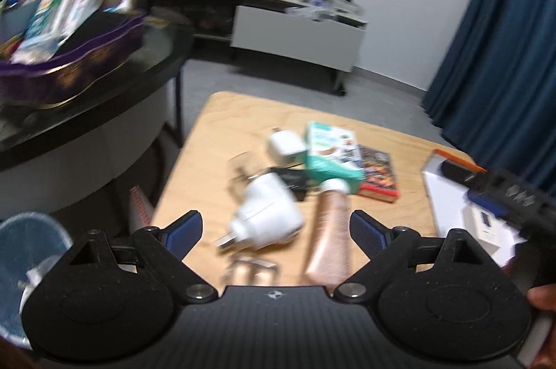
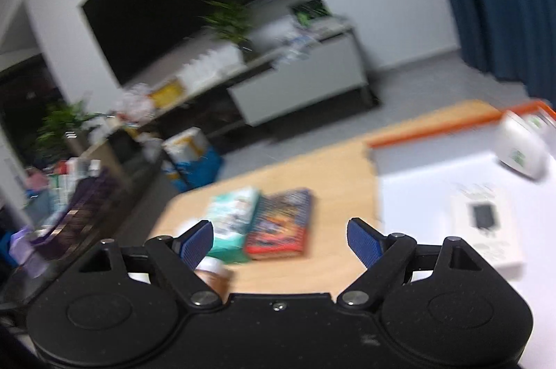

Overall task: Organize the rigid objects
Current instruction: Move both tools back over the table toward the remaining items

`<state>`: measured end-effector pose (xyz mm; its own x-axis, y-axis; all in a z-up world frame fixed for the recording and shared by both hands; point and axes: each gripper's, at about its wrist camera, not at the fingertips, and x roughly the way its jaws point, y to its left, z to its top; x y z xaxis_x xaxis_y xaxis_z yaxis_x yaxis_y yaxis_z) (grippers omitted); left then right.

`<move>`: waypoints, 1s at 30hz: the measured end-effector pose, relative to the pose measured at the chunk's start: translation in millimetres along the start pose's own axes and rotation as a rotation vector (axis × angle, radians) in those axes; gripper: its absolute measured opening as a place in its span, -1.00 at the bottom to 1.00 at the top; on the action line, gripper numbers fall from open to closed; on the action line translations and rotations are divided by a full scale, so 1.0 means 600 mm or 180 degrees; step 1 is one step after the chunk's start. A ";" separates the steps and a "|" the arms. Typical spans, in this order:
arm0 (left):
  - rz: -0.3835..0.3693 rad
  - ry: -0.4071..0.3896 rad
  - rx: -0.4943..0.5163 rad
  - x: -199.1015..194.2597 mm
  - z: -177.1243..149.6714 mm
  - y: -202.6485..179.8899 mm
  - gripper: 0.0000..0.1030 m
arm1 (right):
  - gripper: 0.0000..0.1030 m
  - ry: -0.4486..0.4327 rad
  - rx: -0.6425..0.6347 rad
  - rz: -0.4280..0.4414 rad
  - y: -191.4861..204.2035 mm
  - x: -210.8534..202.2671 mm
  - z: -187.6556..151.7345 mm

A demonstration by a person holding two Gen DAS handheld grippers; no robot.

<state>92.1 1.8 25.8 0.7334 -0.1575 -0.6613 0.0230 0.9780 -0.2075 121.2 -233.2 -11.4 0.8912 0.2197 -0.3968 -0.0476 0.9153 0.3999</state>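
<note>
Left wrist view: left gripper hangs above the wooden worktop with its jaws spread wide and nothing between the pads. Directly ahead, between the two blue fingertips, lie a white plug adapter and, just to its right, a pink tube with a white cap. A clear plastic piece lies below the adapter, close to the gripper body. Farther out, a small white charger touches a teal box, and a red-edged book lies beside the box on the right. A small black item lies between the adapter and the teal box. A white tray with an orange rim occupies the right edge of the worktop, partly covered by the right gripper, whose jaw state cannot be told in this view. A purple basket of packages stands on a separate dark table at the left.

Right wrist view: right gripper is released, jaws wide, holding nothing. The teal box and book lie side by side on the worktop, ahead of the left fingertip. The tube's cap shows under that finger. The white tray lies to the right, carrying a flat white carton and a white rounded device. Motion blur hides finer detail.
</note>
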 end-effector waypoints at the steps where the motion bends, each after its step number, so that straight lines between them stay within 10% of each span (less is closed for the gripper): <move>1: 0.0015 0.0005 -0.0043 -0.001 -0.003 0.010 0.83 | 0.93 -0.0052 -0.0096 -0.0024 0.009 -0.008 0.004; 30: 0.0028 0.0064 0.0257 0.038 -0.037 0.024 0.83 | 0.94 0.0655 -0.0918 -0.0163 0.083 -0.096 -0.074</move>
<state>93.9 9.3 -8.1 0.7201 -0.1507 -0.6773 0.0719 0.9871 -0.1432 47.6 -185.4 -5.2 0.7877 0.2075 -0.5801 -0.1566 0.9781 0.1372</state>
